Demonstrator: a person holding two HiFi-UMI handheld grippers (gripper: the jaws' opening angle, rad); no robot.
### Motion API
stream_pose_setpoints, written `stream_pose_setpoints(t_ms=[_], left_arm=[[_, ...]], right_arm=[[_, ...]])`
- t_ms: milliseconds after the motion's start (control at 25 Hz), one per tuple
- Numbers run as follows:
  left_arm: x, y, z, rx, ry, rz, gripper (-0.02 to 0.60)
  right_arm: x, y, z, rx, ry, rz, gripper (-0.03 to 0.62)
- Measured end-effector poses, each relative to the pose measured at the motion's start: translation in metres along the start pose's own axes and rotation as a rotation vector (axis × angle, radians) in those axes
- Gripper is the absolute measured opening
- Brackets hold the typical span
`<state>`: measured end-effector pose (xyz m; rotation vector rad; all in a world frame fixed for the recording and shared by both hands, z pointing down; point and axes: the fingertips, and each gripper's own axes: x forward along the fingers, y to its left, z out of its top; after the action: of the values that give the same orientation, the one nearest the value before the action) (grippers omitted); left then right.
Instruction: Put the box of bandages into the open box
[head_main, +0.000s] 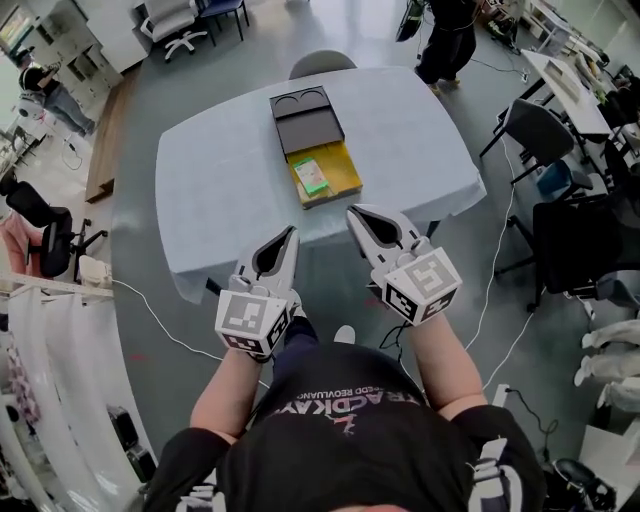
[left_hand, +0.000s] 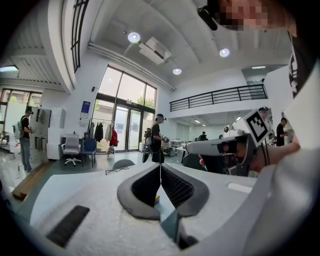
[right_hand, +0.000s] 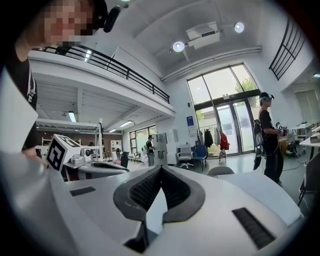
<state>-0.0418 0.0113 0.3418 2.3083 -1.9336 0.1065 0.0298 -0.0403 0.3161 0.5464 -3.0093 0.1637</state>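
On the table (head_main: 220, 180), an open box (head_main: 343, 183) with a yellow inside lies with its dark lid (head_main: 307, 118) folded back towards the far side. A small green box of bandages (head_main: 311, 175) lies inside it, near its left wall. My left gripper (head_main: 292, 232) (left_hand: 160, 167) is shut and empty, held just off the table's near edge. My right gripper (head_main: 352, 211) (right_hand: 160, 170) is beside it, also shut with nothing between its jaws. Both point towards the open box, well short of it.
The table wears a pale cloth and has a grey chair (head_main: 322, 63) at its far side. Black office chairs (head_main: 545, 130) and desks stand to the right, and white cables (head_main: 160, 325) trail over the floor. A person (head_main: 447, 35) stands beyond the table.
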Motion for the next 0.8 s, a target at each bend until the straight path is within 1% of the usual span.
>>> stream_pose_setpoints(t_ms=[160, 280, 560, 800], left_arm=[[-0.01, -0.008, -0.005, -0.013, -0.006, 0.009, 0.018], [-0.013, -0.011, -0.006, -0.01, -0.001, 0.0, 0.018], [-0.017, -0.001, -0.004, 0.0, 0.008, -0.009, 0.017], [-0.012, 0.0, -0.004, -0.002, 0.012, -0.028, 0.017]], right_arm=[[-0.009, 0.01, -0.006, -0.002, 0.012, 0.012, 0.009], [-0.013, 0.013, -0.008, -0.003, 0.014, 0.013, 0.009], [-0.007, 0.019, -0.011, 0.003, 0.014, 0.001, 0.009], [-0.004, 0.015, -0.013, 0.015, 0.011, -0.016, 0.009]])
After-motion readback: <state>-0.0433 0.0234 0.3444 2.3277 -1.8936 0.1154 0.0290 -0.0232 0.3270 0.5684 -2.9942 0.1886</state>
